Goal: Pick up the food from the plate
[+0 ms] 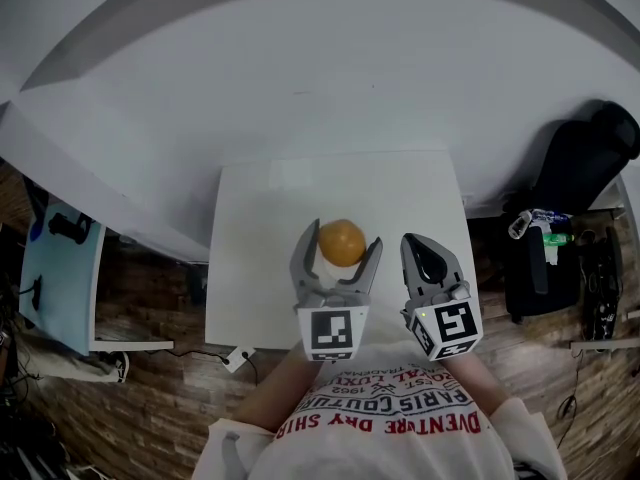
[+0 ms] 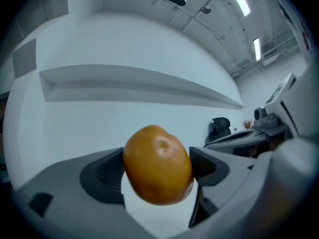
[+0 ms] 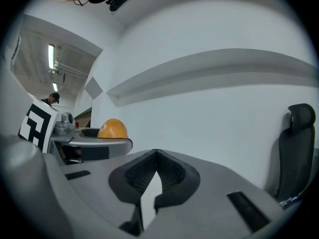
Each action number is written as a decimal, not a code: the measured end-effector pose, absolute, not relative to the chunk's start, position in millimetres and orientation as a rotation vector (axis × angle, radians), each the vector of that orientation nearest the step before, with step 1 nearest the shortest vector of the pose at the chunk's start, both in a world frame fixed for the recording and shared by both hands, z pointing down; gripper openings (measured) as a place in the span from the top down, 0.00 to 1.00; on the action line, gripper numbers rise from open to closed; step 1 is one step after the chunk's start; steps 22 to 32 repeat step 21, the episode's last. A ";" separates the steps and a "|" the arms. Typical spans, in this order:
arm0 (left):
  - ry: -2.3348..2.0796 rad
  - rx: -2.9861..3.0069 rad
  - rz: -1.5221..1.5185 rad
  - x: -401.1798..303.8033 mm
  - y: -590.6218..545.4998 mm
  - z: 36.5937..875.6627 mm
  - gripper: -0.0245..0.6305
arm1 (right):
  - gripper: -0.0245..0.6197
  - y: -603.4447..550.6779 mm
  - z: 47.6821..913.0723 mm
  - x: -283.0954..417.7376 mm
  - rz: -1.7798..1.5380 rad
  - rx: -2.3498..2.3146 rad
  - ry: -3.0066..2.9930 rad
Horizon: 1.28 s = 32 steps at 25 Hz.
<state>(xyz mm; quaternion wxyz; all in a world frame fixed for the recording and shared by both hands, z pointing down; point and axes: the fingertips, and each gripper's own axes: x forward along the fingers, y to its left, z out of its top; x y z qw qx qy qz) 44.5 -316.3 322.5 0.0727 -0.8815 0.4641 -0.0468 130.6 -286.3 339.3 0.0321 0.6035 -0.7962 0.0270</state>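
Observation:
A round orange-coloured food item [image 1: 342, 241] is held up over the white table [image 1: 262, 268], pinched between the two jaws of my left gripper [image 1: 342, 244]. In the left gripper view the food [image 2: 157, 164] fills the gap between the dark pads [image 2: 107, 176], touching both. My right gripper [image 1: 418, 246] hovers just to its right, shut, with nothing in it; its pads [image 3: 172, 176] meet at the tip. From the right gripper view the food [image 3: 112, 129] shows at the left. No plate is clearly visible.
A black office chair [image 1: 585, 158] and a dark bag with small items [image 1: 545, 263] stand to the right of the table. A pale blue desk [image 1: 60, 268] is at the left. A white wall rises behind the table; the floor is wood.

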 end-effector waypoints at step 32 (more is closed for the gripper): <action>1.451 -2.747 -0.208 42.0 -334.3 351.7 0.35 | 0.95 -296.8 352.6 132.0 0.092 1.811 -2.441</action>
